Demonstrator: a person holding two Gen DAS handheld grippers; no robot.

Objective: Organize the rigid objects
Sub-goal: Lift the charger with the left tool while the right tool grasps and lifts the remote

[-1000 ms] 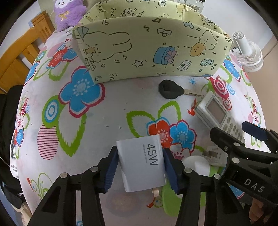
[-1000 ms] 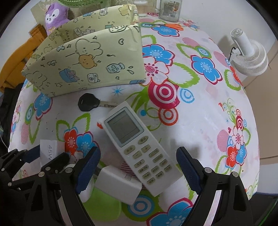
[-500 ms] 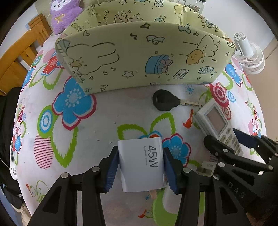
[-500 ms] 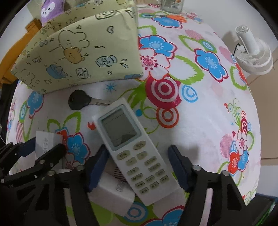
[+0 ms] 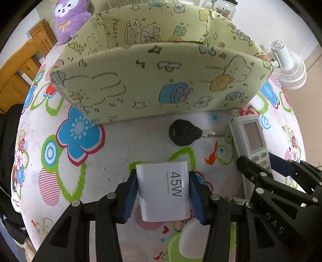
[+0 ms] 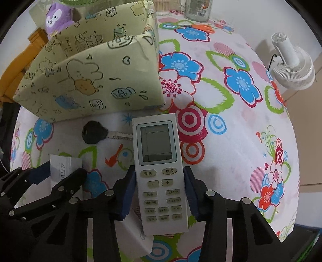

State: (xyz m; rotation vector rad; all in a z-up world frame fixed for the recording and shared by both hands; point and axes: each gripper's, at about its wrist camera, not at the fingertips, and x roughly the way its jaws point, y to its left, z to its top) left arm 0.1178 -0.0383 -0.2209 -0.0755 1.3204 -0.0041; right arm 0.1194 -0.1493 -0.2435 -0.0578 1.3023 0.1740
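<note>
A white 45W charger block (image 5: 163, 193) hangs just above the flowered tablecloth, with my left gripper (image 5: 163, 177) shut on its sides. Ahead of it stands the pale green cartoon-print storage box (image 5: 161, 80), open at the top. A black-headed key (image 5: 184, 133) lies on the cloth in front of the box. In the right wrist view, the jaws of my right gripper (image 6: 160, 181) are closing on a white remote control (image 6: 157, 145), and the blue pads press both its long edges. The remote points toward the box (image 6: 90, 80).
A second white block (image 6: 138, 237) lies under the remote's near end. A white desk fan (image 6: 291, 66) stands at the table's right edge. A glass jar (image 6: 198, 10) and orange scissors (image 6: 201, 27) are at the back. A purple plush (image 5: 68, 18) and wooden chair (image 5: 20, 70) are far left.
My left gripper carried the charger closer to the box. The right jaws went from wide open to closed on the remote, which swung straight between them.
</note>
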